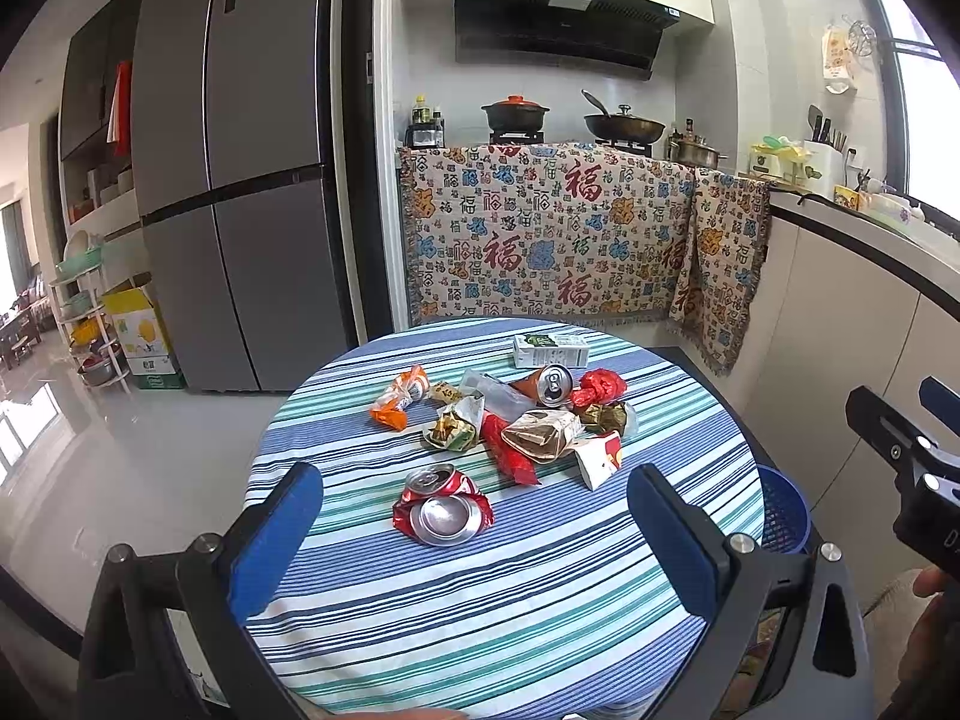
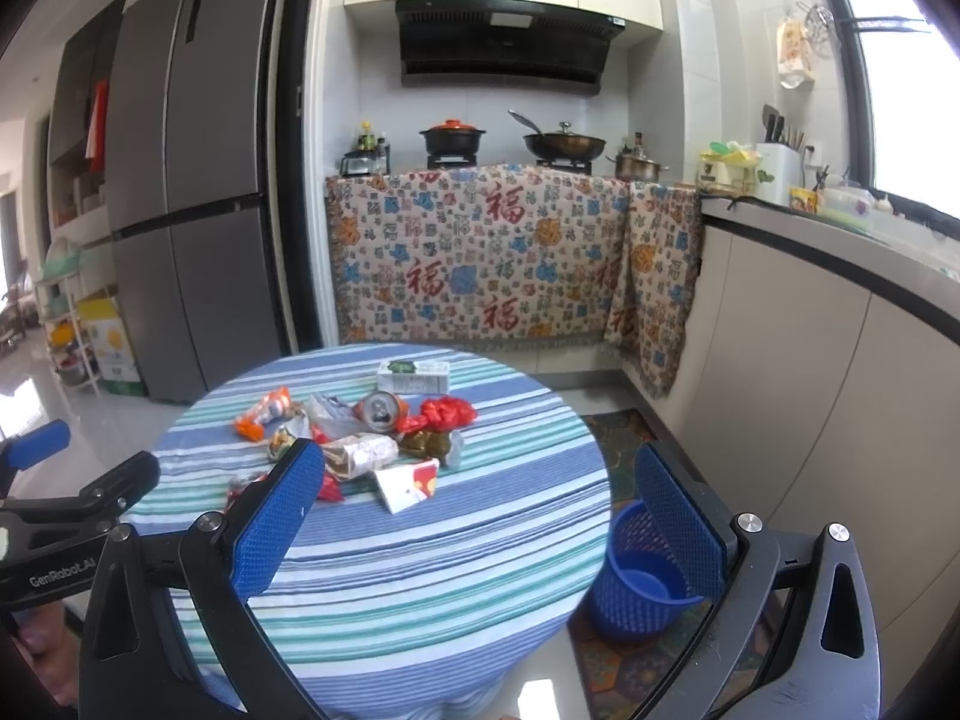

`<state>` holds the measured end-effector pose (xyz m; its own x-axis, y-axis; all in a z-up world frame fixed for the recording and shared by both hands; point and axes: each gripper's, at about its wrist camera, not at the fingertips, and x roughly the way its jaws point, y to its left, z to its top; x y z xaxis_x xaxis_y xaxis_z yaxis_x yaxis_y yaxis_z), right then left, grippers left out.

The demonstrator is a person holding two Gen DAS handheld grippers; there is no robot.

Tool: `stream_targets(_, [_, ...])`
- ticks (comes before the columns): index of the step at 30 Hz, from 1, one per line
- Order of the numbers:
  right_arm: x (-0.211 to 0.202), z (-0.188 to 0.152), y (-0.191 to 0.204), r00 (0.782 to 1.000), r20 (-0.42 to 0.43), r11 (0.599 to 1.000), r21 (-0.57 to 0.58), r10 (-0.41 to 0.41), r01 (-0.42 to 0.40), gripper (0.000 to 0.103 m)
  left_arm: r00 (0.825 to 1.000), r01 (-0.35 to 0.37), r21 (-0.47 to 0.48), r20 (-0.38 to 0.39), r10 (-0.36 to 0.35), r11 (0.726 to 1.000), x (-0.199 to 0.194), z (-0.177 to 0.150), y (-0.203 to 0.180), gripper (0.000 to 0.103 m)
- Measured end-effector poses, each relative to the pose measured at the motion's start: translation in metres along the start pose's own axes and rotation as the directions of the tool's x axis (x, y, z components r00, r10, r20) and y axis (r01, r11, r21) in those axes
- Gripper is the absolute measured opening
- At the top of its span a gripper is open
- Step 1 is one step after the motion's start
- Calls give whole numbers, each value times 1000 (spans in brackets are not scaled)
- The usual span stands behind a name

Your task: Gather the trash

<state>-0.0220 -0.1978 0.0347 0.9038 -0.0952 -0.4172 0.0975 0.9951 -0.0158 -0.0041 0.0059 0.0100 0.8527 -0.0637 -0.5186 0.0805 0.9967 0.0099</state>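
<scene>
Trash lies in a heap on the round striped table (image 1: pixel 540 600): a crushed red can (image 1: pixel 443 507), an upright-lying can (image 1: pixel 549 385), an orange wrapper (image 1: pixel 399 397), a red packet (image 1: pixel 510 450), a crumpled foil bag (image 1: pixel 543 435), a white-red carton piece (image 1: pixel 600 459), a red bag (image 1: pixel 600 385) and a milk carton (image 1: pixel 551 351). My left gripper (image 1: pixel 474 531) is open and empty, above the table's near part, with the crushed can between its blue fingers. My right gripper (image 2: pixel 480 516) is open and empty, right of the table's edge, near the blue basket (image 2: pixel 645 576).
The blue mesh basket stands on a patterned mat on the floor right of the table and also shows in the left wrist view (image 1: pixel 783 510). A cloth-draped stove counter (image 1: pixel 552 240) is behind, a grey fridge (image 1: pixel 240 180) on the left, white cabinets (image 2: pixel 810 390) on the right.
</scene>
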Motion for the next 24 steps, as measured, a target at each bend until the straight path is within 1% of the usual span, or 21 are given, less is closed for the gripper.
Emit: stream_targets(24, [-1,0,-1,1000,2,1000,1,0,0,103,1000,1,2,1,-1,1000,-1,0,-1,103])
